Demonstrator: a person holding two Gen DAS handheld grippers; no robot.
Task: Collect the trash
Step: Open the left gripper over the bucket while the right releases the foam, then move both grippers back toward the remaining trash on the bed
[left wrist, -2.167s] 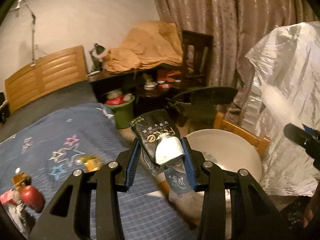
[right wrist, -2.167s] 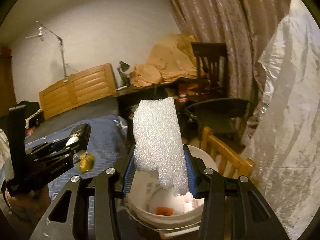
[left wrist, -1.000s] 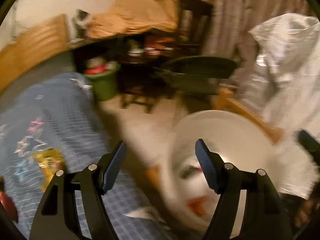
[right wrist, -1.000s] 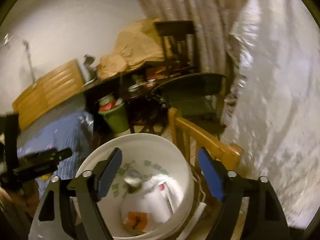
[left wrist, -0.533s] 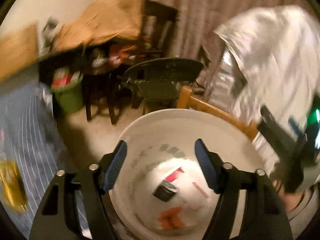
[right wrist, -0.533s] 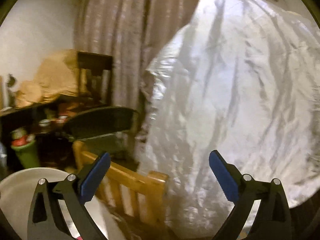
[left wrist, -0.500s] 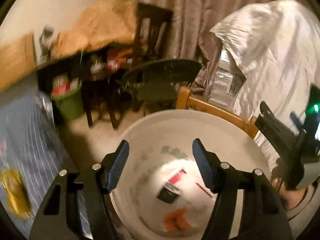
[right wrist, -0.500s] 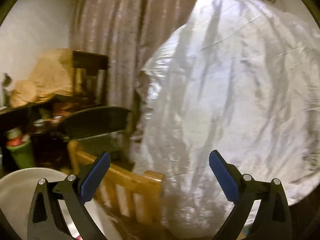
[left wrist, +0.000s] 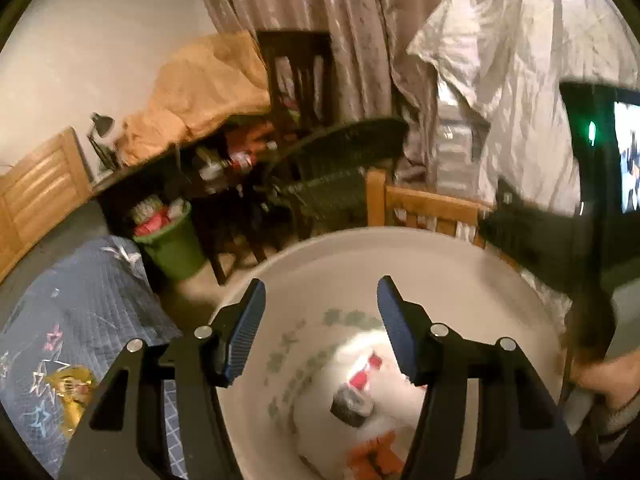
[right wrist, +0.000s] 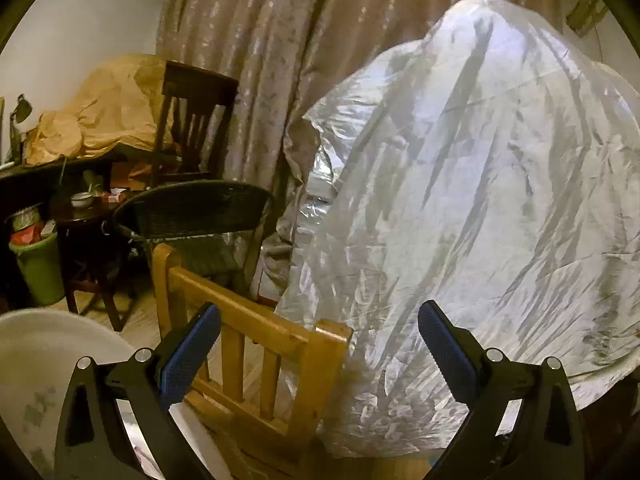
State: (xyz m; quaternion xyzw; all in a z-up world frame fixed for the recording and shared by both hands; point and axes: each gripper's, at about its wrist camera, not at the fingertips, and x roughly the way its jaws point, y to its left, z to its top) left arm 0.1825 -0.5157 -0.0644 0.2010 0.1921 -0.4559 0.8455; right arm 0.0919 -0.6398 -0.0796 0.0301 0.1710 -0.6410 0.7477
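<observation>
While the left tool [left wrist: 320, 312] closes empty, one white bucket [left wrist: 440, 256] holds trash.

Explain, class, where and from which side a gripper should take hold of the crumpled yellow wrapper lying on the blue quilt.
Grip the yellow wrapper across one of its raised crumpled folds, coming down from above. It lies loose on the quilt, so a side approach would probably just push it along the fabric. Its exact creases are too blurred to pick one. The left gripper, empty with jaws closing, is nearest.
</observation>
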